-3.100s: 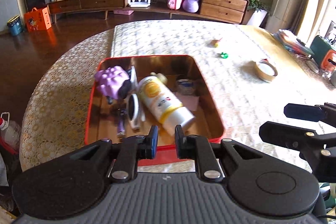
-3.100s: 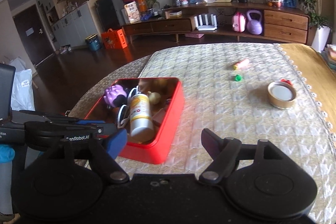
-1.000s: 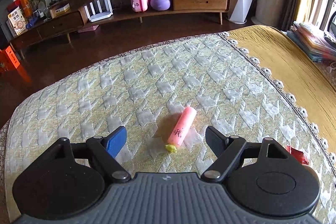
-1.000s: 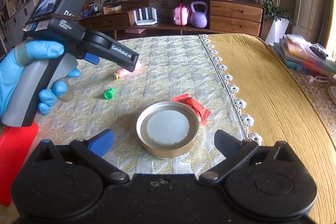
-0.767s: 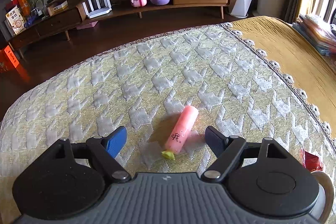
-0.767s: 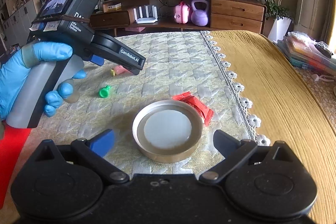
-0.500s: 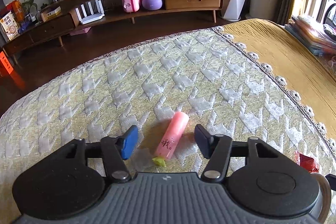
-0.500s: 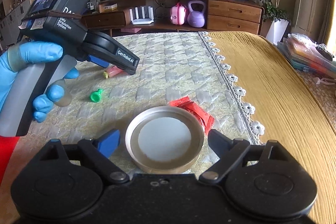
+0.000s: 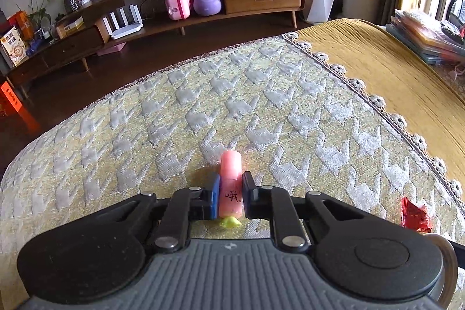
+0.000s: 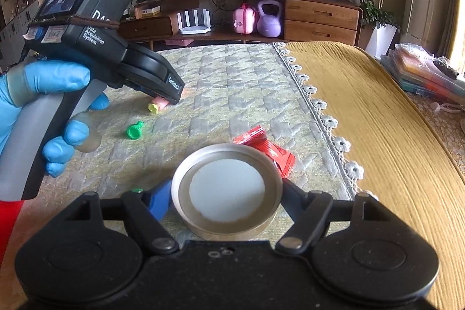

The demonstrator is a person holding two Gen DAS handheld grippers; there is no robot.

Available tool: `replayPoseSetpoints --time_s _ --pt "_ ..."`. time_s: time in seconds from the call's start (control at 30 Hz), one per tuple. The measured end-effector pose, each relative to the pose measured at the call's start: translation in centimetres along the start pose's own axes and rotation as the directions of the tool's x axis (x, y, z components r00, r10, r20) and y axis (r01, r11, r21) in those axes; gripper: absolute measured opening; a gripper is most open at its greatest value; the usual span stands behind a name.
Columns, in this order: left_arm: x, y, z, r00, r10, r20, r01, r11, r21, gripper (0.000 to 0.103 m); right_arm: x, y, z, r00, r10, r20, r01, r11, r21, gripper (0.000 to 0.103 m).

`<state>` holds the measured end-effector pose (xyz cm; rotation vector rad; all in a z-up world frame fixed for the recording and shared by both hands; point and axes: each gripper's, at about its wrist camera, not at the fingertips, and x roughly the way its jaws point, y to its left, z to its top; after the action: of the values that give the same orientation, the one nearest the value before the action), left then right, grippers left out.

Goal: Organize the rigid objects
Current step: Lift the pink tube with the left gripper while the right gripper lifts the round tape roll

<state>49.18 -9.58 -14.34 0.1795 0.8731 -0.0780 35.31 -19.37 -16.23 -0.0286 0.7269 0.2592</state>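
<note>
1. The left gripper (image 9: 229,198) is clamped on the pink cylindrical plastic tube with a yellow-green cap (image 9: 230,185). Its jaws have just been closing, and both pads now press the tube's sides. The tube lies on the quilted yellow-and-white tablecloth (image 9: 261,112) with its long axis running straight away from the gripper, along the fingers: capped end nearest the gripper body, rounded pink end pointing out ahead.
2. The right gripper (image 10: 225,198) has its jaws partly apart; they have just been closing around the round shallow metal lid with a white inner disc (image 10: 226,188), which sits flat between them. The right finger appears to meet the rim; on the blue-padded left side I cannot tell contact.
3. The left gripper is the nearer to the tube and the right to the lid, so each lift looks like a straight rise.
4. Counted: one pink tube, one metal lid, one small green plastic cap (image 10: 135,130) ahead-left of the right gripper, one red foil sachet (image 10: 268,150) just beyond the lid.
5. A blue-gloved hand (image 10: 55,118) holds the left gripper's handle.
</note>
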Motion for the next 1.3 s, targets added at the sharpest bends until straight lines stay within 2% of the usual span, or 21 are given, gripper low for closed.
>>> replayPoseSetpoints --time_s 0.3,0.57,0.77,1.1,1.3 --pt "-3.0 -0.8 -0.9 1.0 -0.016 -0.027 0.016 1.0 -0.02 0.016 -2.8 0.0 -0.3 1.0 0.02 0.007 -0.02 1.0 0.011 0.076" --pt "-8.2 -1.3 -1.6 0.999 -0.023 -0.032 0.022 0.999 -0.034 0.016 -6.3 0.5 -0.3 0.999 0.03 0.018 -0.03 0.999 0.022 0.076" --pt "-13.0 -0.7 -2.1 1.0 -0.023 -0.005 0.022 0.998 -0.053 0.016 -10.1 2.0 -0.2 0.998 0.036 0.047 -0.036 0.999 -0.004 0.076" --pt "-20.2 0.4 -5.5 1.0 -0.007 0.001 0.007 0.997 -0.074 0.016 -15.6 4.9 -0.4 0.995 0.074 0.069 -0.07 0.996 -0.054 0.076" --pt "-24.5 1.7 -7.6 0.999 -0.032 0.022 0.034 0.995 -0.093 0.016 -18.2 7.0 -0.4 0.992 0.086 0.093 -0.078 0.993 -0.088 0.076"
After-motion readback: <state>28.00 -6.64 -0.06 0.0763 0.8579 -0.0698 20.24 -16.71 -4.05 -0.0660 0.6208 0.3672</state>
